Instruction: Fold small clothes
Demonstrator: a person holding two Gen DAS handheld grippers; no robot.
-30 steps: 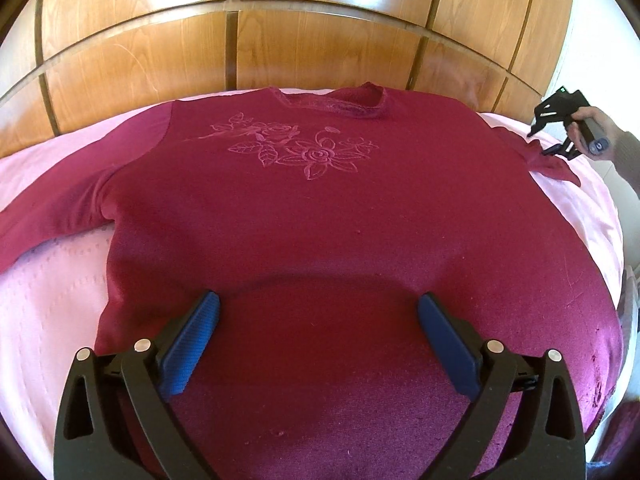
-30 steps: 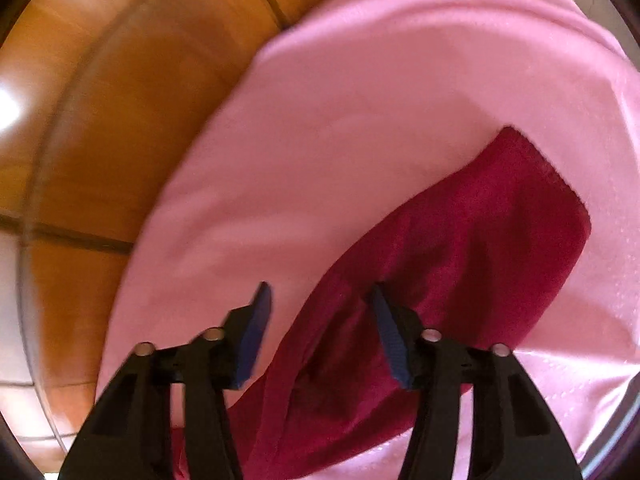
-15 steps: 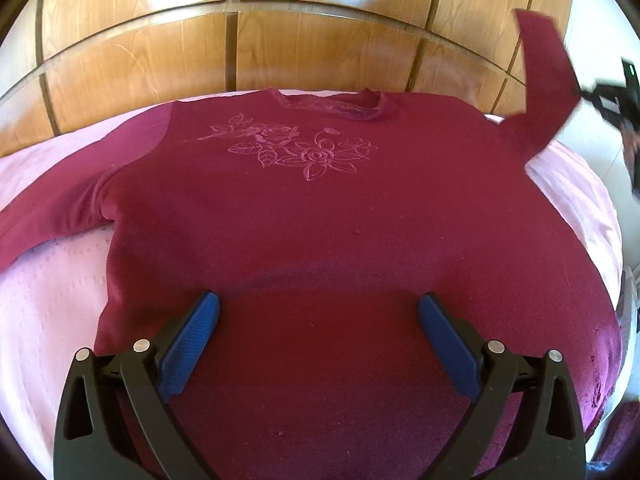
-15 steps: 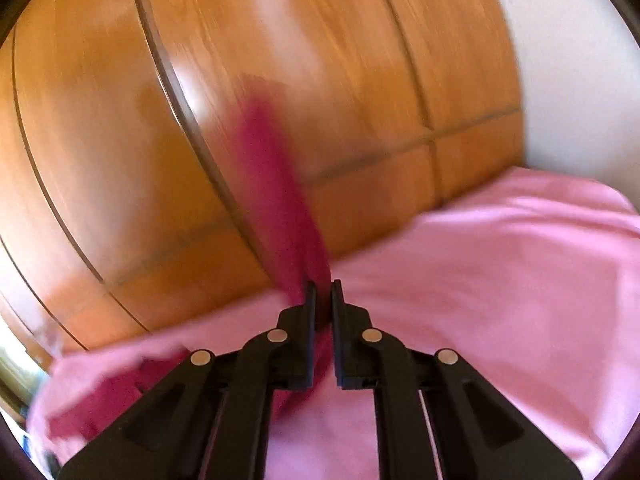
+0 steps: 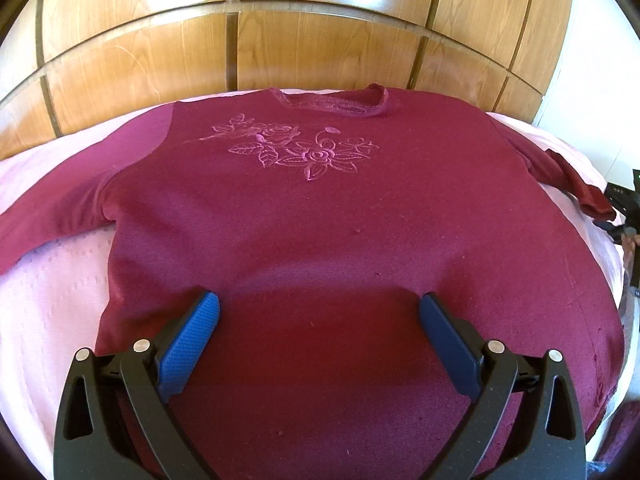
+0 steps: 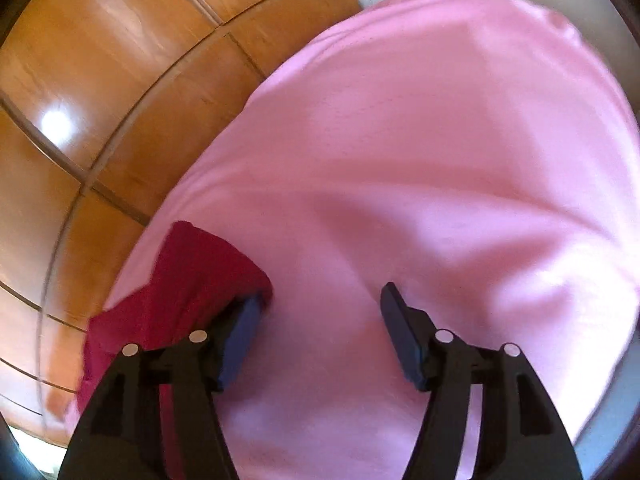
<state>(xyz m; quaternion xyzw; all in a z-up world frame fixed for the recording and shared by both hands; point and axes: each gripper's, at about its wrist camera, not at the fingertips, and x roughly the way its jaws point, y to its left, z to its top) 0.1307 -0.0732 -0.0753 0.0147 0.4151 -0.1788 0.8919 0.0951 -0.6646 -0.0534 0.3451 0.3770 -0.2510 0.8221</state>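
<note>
A dark red long-sleeved sweater (image 5: pixel 320 220) with a pink embroidered rose lies flat, front up, on a pink bedsheet (image 5: pixel 52 320). My left gripper (image 5: pixel 319 314) is open, hovering over the sweater's lower body with nothing between its blue pads. The right sleeve (image 5: pixel 576 184) lies out toward the bed's right edge. In the right wrist view my right gripper (image 6: pixel 320 312) is open over the pink sheet (image 6: pixel 440 160), and the sleeve's cuff (image 6: pixel 200 280) lies against its left finger, not clamped. The right gripper also shows at the far right of the left wrist view (image 5: pixel 624 216).
A wooden panelled headboard (image 5: pixel 320 48) runs behind the bed. A white wall (image 5: pixel 592 80) is at the right. The sweater's left sleeve (image 5: pixel 60 208) stretches out to the left over the sheet.
The right gripper, shut on the sleeve and lifted high half a second ago, has come down and opened; the sleeve lies on the bed again. The left gripper has not moved.
</note>
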